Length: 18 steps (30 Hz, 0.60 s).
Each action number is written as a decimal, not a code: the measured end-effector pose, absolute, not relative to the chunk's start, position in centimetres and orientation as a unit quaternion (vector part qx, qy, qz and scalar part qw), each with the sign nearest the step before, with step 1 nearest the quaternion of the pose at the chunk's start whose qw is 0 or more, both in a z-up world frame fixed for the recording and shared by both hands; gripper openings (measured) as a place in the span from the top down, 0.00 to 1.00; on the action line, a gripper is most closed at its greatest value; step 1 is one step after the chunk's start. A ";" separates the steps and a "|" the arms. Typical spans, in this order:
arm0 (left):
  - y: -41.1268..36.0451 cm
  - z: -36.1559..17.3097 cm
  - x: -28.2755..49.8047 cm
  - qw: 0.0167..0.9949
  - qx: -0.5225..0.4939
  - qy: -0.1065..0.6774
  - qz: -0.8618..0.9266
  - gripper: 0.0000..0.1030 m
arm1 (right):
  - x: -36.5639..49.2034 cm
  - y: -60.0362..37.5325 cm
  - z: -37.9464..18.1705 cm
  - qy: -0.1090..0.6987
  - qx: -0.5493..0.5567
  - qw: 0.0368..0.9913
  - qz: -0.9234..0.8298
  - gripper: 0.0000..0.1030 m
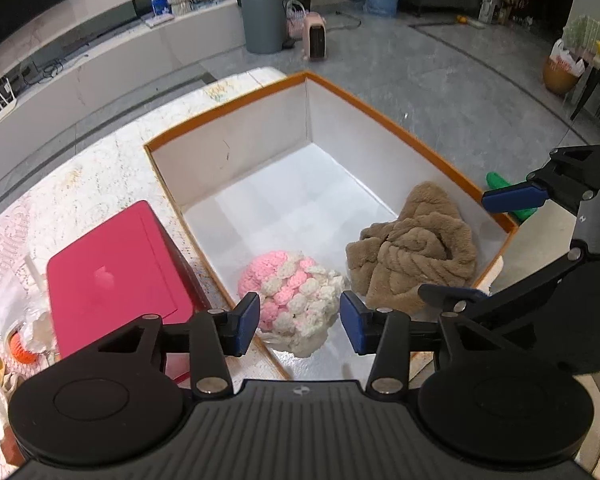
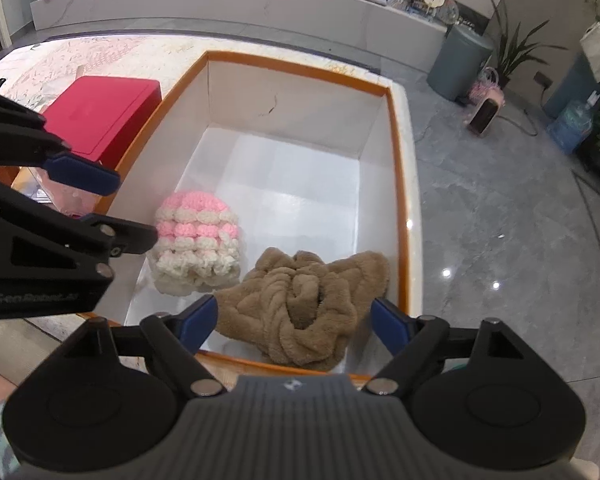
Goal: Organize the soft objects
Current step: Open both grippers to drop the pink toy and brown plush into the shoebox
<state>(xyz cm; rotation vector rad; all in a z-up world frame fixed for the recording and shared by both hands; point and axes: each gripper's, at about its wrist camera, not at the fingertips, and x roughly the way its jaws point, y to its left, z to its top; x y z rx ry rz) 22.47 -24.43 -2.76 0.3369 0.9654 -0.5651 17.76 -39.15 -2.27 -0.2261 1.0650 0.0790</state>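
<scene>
Above the near end of the box, left gripper (image 1: 299, 320) stands roughly half open, pads clear of the pink-and-white knit hat (image 1: 294, 298) that sits just below them on the box floor; nothing held. Right gripper (image 2: 294, 322) is spread wide over the brown fleece piece (image 2: 304, 304), pads either side but not pressing it; also empty. Both soft items lie side by side at the near end of the orange-rimmed box (image 1: 384, 114), hat left, fleece right, touching or nearly so. Far half of the box is bare. Step looks like release after drop-in, so both placements read as done. Both grippers pitch steeply down into the box, close together, right one crossing the left wrist view's right edge. Next move: lift clear of the rim and check for more soft items; a green object (image 1: 500, 184) sits just beyond the box's right wall, type unclear. Red case (image 1: 112, 264) left of the box is rigid, likely not a target.
</scene>
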 end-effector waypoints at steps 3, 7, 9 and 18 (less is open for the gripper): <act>-23.3 -1.8 21.5 0.849 0.140 0.435 -0.263 0.48 | 17.0 -38.8 -1.2 0.499 -0.107 0.859 0.032 0.18; -21.4 -0.2 20.1 0.865 0.105 0.409 -0.271 0.48 | 15.7 -38.1 0.2 0.483 -0.113 0.868 0.022 0.16; -20.6 0.3 19.3 0.871 0.095 0.398 -0.273 0.48 | 15.0 -37.7 0.9 0.471 -0.106 0.875 0.024 0.16; -16.2 1.6 15.8 0.895 0.051 0.359 -0.259 0.48 | 11.1 -34.5 4.2 0.409 -0.073 0.908 0.062 0.10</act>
